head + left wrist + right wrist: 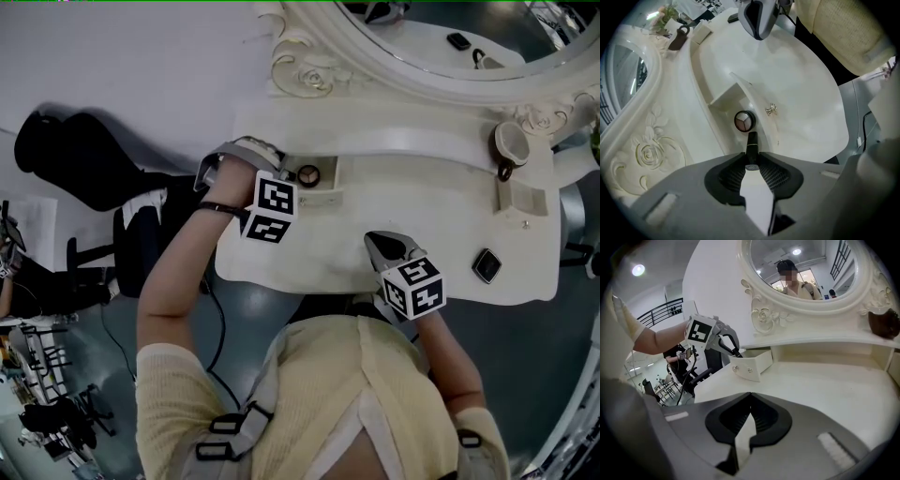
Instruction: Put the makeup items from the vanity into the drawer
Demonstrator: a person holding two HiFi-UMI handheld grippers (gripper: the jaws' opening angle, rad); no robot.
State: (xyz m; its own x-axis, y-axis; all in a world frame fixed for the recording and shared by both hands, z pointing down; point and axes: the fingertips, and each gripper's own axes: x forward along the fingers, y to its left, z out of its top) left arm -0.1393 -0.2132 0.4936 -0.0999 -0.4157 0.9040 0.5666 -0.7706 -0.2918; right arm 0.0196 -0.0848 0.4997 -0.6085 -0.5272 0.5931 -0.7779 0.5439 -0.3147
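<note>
Black stick: a slim dark makeup stick [752,143] stands out past the tips of the left claw [751,162], its free end aimed down at the open drawer [723,99].

Left claw: pinched on the stick's near end, pads pressing it from both sides. It is tilted steeply down, which looks meant to bring the stick over the drawer's mouth rather than the tabletop.

Stick and claw: the stick lies straight along the line of the jaws, only its lower end caught. The rest is clear of the pads and touches nothing that can be seen.

Drawer: pulled out from the left side of the vanity, front panel and small knob [771,109] facing the person. Judged ready to receive the stick.

Round compact: a compact [744,121] already lies flat inside the drawer, just beyond the stick's tip. A drop here would likely land the stick beside it or on it.

Vanity top: the white top [801,93] is mostly bare. In the head view a square black case [487,265] sits near its right edge, well apart from the drawer and, by the look of it, yet to be stowed.

Right claw: the right claw [749,399] is pressed together on nothing, parked low over the front of the vanity, apparently waiting its turn.
</note>
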